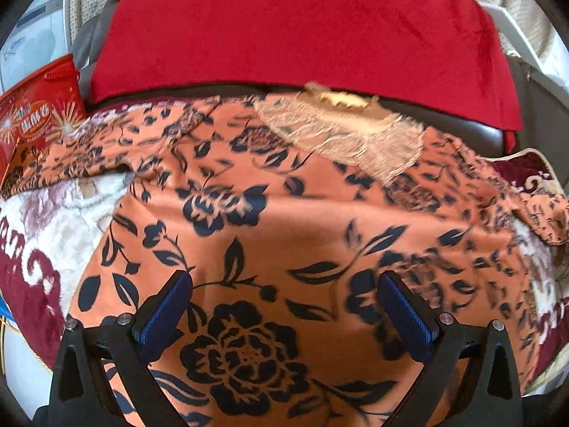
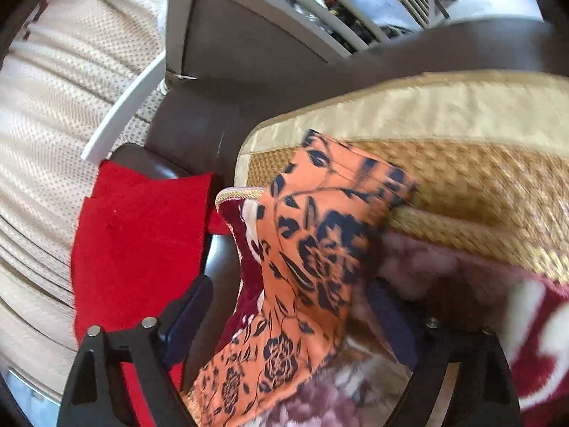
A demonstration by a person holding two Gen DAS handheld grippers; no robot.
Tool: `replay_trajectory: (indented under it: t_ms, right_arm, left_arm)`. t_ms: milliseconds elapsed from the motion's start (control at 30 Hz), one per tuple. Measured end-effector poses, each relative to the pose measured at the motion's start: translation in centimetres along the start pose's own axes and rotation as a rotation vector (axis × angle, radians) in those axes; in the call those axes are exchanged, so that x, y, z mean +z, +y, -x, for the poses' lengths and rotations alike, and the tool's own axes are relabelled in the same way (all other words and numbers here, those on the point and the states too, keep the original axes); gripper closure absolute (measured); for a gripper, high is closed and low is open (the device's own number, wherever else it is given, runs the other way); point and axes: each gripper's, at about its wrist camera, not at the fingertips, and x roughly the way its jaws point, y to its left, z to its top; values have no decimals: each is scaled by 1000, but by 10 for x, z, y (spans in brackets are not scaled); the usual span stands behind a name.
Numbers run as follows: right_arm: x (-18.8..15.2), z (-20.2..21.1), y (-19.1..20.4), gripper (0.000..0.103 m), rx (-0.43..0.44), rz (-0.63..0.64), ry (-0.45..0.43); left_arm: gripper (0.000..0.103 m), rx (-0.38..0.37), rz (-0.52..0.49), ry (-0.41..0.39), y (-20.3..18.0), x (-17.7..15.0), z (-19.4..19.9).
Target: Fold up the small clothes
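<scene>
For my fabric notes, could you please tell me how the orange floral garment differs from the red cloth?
The orange floral garment carries a dark flower print; the red cloth is plain. The garment lies rumpled on the patterned blanket; the cloth drapes smoothly behind it. Neither is gripped.

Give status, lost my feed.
Left gripper open over orange floral garment. Right gripper open, garment end between jaws. Red cloth beyond.

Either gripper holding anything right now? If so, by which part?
Nothing held. Left gripper is open above the orange floral garment; right gripper is open too, jaws either side of a garment end, not closed on it.
</scene>
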Motion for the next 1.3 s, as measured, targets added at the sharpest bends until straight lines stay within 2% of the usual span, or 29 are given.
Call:
replay_trajectory:
  t_ms: [33, 67, 100, 200, 233, 267, 333, 467, 533, 567, 667, 733, 800, 833, 867, 900, 933, 967, 1067, 1133, 1200, 1267, 1300]
  right_arm:
    - [4, -4, 6, 33, -25, 22, -2]
    - [7, -9, 8, 57, -60, 32, -1]
    - [9, -15, 6, 69, -97, 22, 10]
    - [20, -29, 8, 85, -200, 23, 28]
    - [22, -31, 16, 87, -232, 59, 31]
    - [22, -28, 35, 96, -230, 125, 23]
    - [13, -15, 75, 96, -191, 245, -6]
    - [-29, 6, 178, 96, -30, 463, -25]
    - [-67, 16, 231, 96, 91, 545, -2]
    - [-88, 20, 254, 96, 148, 573, 17]
    - [-180, 26, 320, 96, 319, 701, 105]
    - [-230, 18, 340, 96, 385, 741, 169]
    - [-292, -10, 352, 93, 404, 788, 301]
    - [-319, -25, 350, 84, 395, 797, 360]
    - [-339, -39, 345, 73, 383, 807, 403]
    - [-365, -59, 335, 30, 358, 824, 471]
    - [-379, -82, 328, 15, 331, 820, 533]
    - [-390, -98, 311, 13, 317, 781, 593]
    - [-382, -111, 284, 13, 308, 700, 635]
    - [-363, -98, 266, 13, 354, 660, 608]
    - [-341, -77, 254, 13, 386, 630, 584]
    - [-320, -66, 237, 13, 408, 602, 566]
    - [-322, -57, 230, 13, 412, 598, 565]
  left_arm:
    - [0, 4, 3, 13, 3, -1, -5]
    - [0, -8, 16, 21, 7, -3, -9]
    - [0, -27, 38, 21, 11, -4, -11]
    - [0, -61, 80, 27, 18, -7, -14]
    - [0, -68, 88, 26, 19, -9, -15]
    - [0, -75, 96, 31, 20, -10, -16]
    - [0, -103, 115, 43, 24, -11, -21]
    - [0, -140, 123, 72, 29, -8, -21]
    - [0, -162, 119, 80, 33, -4, -17]
    - [0, -153, 129, 60, 38, -2, -11]
    - [0, -119, 166, -38, 61, 3, 13]
    - [0, -113, 200, -80, 78, 7, 25]
    - [0, -121, 240, -106, 95, 14, 32]
    - [0, -121, 261, -117, 102, 18, 33]
    - [0, -125, 276, -123, 108, 22, 34]
    - [0, -139, 287, -116, 112, 29, 32]
    - [0, -157, 290, -107, 113, 37, 29]
    - [0, -185, 291, -98, 112, 45, 25]
    - [0, -263, 272, -63, 100, 70, 12]
    - [0, -341, 260, -16, 84, 89, -5]
    - [0, -389, 276, 42, 72, 104, -28]
    - [0, -396, 308, 130, 60, 114, -53]
    - [0, -401, 328, 160, 55, 118, -66]
